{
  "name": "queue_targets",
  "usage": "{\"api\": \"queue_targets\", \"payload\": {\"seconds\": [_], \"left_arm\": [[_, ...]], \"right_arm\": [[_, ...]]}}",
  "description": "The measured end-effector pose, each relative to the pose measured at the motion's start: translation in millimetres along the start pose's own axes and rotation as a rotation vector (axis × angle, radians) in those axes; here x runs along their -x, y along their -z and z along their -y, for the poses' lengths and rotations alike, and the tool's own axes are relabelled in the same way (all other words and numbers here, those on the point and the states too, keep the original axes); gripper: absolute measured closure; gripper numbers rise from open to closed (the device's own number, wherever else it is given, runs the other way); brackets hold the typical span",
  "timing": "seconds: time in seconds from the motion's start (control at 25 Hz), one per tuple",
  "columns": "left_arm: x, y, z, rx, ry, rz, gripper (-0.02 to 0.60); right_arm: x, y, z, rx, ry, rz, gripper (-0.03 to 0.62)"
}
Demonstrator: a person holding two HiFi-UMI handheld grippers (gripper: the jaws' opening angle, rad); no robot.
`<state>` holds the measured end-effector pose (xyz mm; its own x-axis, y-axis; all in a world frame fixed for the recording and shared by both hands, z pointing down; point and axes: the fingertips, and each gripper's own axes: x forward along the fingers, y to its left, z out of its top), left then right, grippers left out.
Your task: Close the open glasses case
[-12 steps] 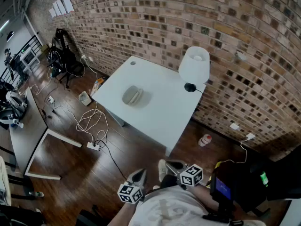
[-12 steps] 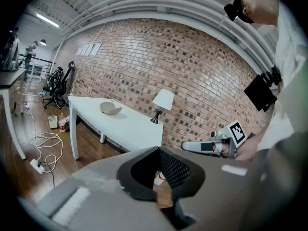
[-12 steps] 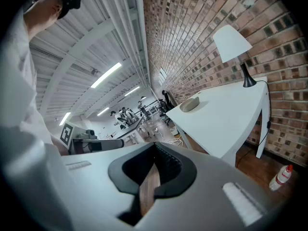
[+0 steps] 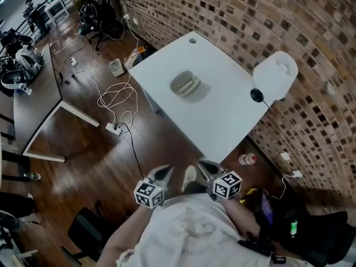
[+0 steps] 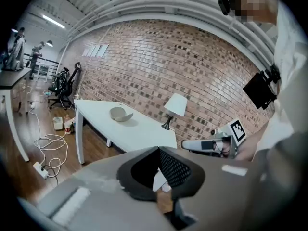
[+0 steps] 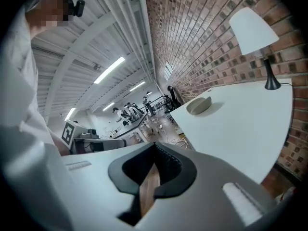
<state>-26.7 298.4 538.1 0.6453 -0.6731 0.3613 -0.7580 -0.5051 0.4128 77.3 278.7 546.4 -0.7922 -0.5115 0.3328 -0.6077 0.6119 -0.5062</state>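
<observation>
a brick wall (image 4: 233, 15) runs behind everything, and a dark wood floor (image 4: 83, 149) spreads below it. a white table (image 4: 228, 115) stands against the wall, one corner toward the person (image 4: 189, 232), who stands well back from it. a white lamp (image 4: 276, 74) sits at the table's wall side, its black base near the edge. loose cables (image 4: 117, 102) lie on the floor beside the table, and a small bottle (image 4: 247, 159) lies near its closest corner.

the left gripper (image 5: 159, 150) is clenched, its jaws meeting at the tips with nothing between them. the right gripper (image 6: 154, 146) is clenched too and just as empty. both are held close to the person's chest, side by side, pointing a little downward toward the table, well apart from it.

the case (image 4: 185, 84) lies alone near the middle of the table, well away from the lamp. it looks open: the left gripper view shows a bowl-like half with the other half standing up from it.

as i judge it, the task has not begun in any real sense. nothing touches the case and neither tool is near it. what is left is all of it: walk up to the table, reach the case, steady one half and fold the other over until it shuts.
</observation>
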Motion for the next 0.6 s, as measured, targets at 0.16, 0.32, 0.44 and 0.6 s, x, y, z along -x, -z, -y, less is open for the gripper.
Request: {"api": "queue_targets", "payload": {"seconds": [0.16,0.32,0.44,0.6], "left_arm": [[-10.4,-29.4,-32.4,0.030,-0.073,0.042,0.577],[-20.8,-46.9,-49.2,0.045,-0.103,0.057,0.577],[-27.6,-57.6,-55.0,0.052,-0.114,0.055,0.577],[-42.4,-74.3,-61.5,0.049,-0.132,0.047,0.577]], "right_arm": [[-34.3,-34.8,7.4,0.037,-0.081,-0.029,0.586],[-57.9,-63.2,18.6,0.042,-0.108,-0.038,0.586],[-66.6,-73.3,27.1,0.054,-0.131,-0.036,0.586],[-74.7,-87.0,48.6,0.037,-0.138,-0.011,0.586]]}}
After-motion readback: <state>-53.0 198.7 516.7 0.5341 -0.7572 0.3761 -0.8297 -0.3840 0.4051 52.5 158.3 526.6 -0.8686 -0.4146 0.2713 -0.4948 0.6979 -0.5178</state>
